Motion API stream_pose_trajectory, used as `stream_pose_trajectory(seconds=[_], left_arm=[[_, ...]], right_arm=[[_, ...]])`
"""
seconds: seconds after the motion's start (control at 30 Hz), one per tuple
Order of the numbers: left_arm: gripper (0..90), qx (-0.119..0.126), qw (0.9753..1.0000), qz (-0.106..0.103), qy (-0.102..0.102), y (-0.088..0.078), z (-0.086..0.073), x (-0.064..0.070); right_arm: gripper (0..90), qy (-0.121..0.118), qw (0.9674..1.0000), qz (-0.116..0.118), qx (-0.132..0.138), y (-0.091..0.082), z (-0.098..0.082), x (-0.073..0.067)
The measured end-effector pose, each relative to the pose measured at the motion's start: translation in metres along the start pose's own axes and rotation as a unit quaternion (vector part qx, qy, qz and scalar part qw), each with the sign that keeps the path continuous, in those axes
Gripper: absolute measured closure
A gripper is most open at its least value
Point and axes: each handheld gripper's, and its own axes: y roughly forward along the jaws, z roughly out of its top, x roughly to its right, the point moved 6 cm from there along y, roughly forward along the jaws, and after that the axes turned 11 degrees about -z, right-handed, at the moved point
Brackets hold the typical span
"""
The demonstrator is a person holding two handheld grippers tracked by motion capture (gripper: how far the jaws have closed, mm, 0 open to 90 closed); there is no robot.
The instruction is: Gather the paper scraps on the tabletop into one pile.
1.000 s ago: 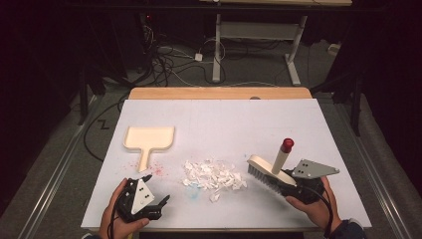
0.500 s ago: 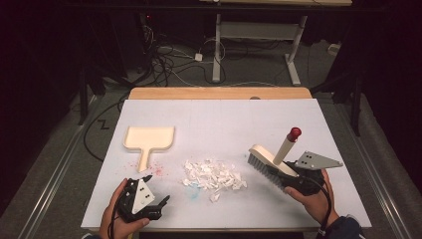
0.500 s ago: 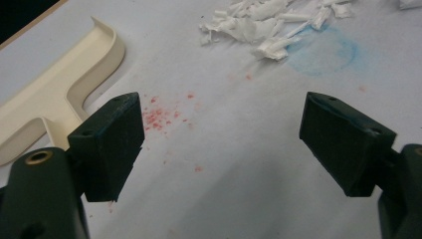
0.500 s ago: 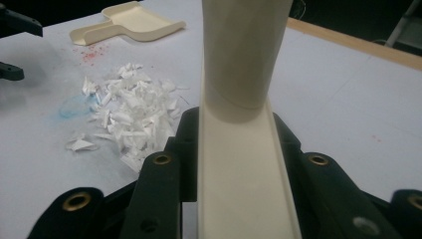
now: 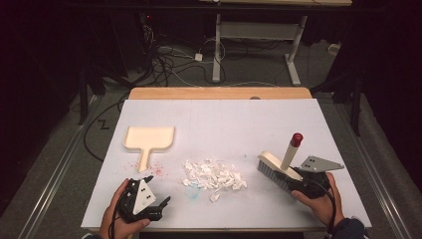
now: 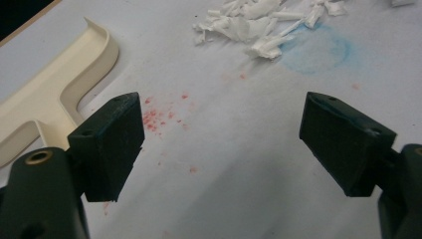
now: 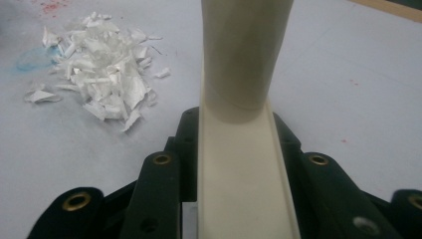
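right gripper [image 5: 298,181] clamped on brush [image 5: 278,167], bristles down beside paper scraps [image 5: 211,174], left gripper [image 5: 157,206] low over table, jaws spread, holding nothing

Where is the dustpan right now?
In the high view, the cream dustpan lies flat on the table's left side, up-left of the paper scraps.

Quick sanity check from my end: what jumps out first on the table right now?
The heap of white paper scraps at the table's middle front draws the eye first. To its right, the right gripper is clamped on a cream brush with a red-tipped handle, bristles down on the table. The cream dustpan lies untouched at the left, beyond the open left gripper.
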Motion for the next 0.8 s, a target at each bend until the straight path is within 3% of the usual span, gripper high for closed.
stream_pose_trajectory(seconds=[0.23, 0.37, 0.53, 0.67, 0.8], left_arm=[[17.0, -0.001, 1.0, -0.001, 0.0, 0.001, 0.0, 0.0], [17.0, -0.001, 1.0, 0.0, 0.0, 0.001, 0.0, 0.0], [17.0, 0.001, 1.0, 0.001, -0.002, -0.001, 0.0, 0.0], [17.0, 0.001, 1.0, 0.001, -0.001, 0.0, 0.0, 0.0], [17.0, 0.002, 1.0, 0.0, 0.0, 0.0, 0.001, 0.0]], right_arm=[[68.0, 0.007, 0.9994, -0.023, 0.027, -0.017, 0.004, 0.009], [68.1, 0.023, 0.999, -0.037, 0.005, -0.018, -0.007, 0.016], [68.0, 0.018, 0.9979, -0.061, -0.004, -0.028, -0.017, 0.023], [68.0, 0.013, 0.998, -0.059, -0.017, -0.034, -0.025, 0.016], [68.0, 0.006, 0.9985, -0.048, -0.026, -0.034, -0.025, -0.001]])
